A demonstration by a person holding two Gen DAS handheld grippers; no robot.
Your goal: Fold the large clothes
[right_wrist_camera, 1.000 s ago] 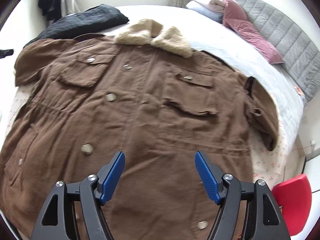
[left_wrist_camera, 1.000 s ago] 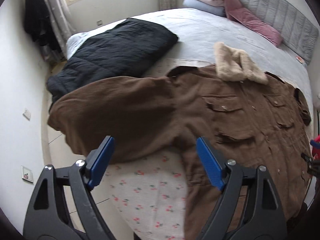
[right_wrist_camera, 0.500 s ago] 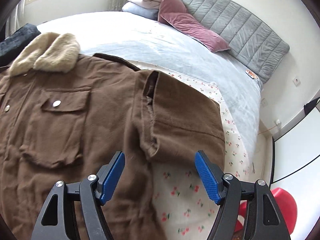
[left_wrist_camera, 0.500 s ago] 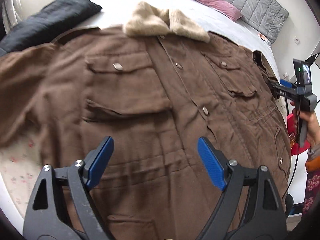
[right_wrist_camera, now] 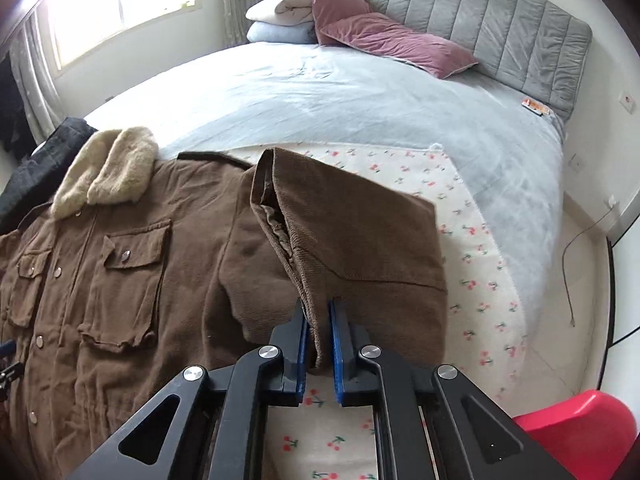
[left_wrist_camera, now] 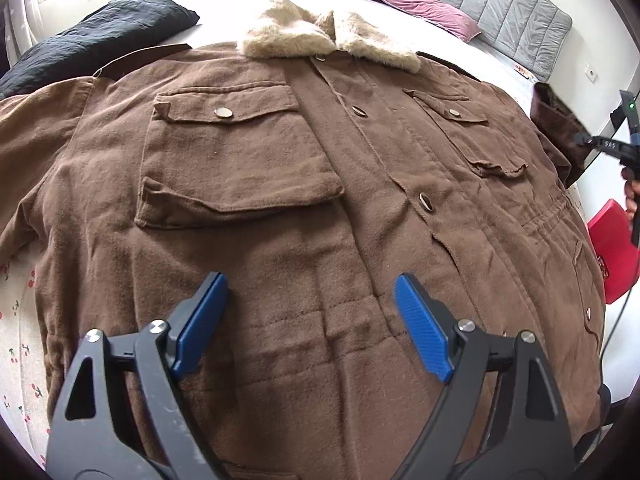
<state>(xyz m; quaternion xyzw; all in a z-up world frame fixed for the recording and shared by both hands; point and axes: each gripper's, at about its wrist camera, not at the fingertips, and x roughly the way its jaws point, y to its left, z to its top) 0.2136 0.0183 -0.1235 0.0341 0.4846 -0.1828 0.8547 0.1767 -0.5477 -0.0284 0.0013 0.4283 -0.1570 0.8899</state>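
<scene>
A large brown coat [left_wrist_camera: 248, 208] with a tan fur collar [left_wrist_camera: 320, 36] lies front up on the bed, buttoned, with flap pockets. My left gripper [left_wrist_camera: 310, 300] hovers open over the coat's waist with nothing between its blue pads. In the right wrist view the coat [right_wrist_camera: 120, 264] spreads to the left and its sleeve [right_wrist_camera: 360, 240] lies folded over the floral sheet [right_wrist_camera: 480, 272]. My right gripper [right_wrist_camera: 318, 324] is shut on the sleeve's cuff edge. In the left wrist view the right gripper [left_wrist_camera: 600, 146] shows at the far right, pinching that sleeve [left_wrist_camera: 560, 128].
A black quilted garment [left_wrist_camera: 100, 40] lies at the bed's back left. Pink pillows [right_wrist_camera: 384, 40] and folded blankets [right_wrist_camera: 280, 20] rest against the grey headboard [right_wrist_camera: 500, 28]. A red stool [right_wrist_camera: 580, 432] stands beside the bed. The pale blue sheet [right_wrist_camera: 360, 92] stretches beyond the coat.
My right gripper swung right to the coat's sleeve and shut on its cuff. My left gripper moved from the coat's left sleeve to above its middle and stayed open.
</scene>
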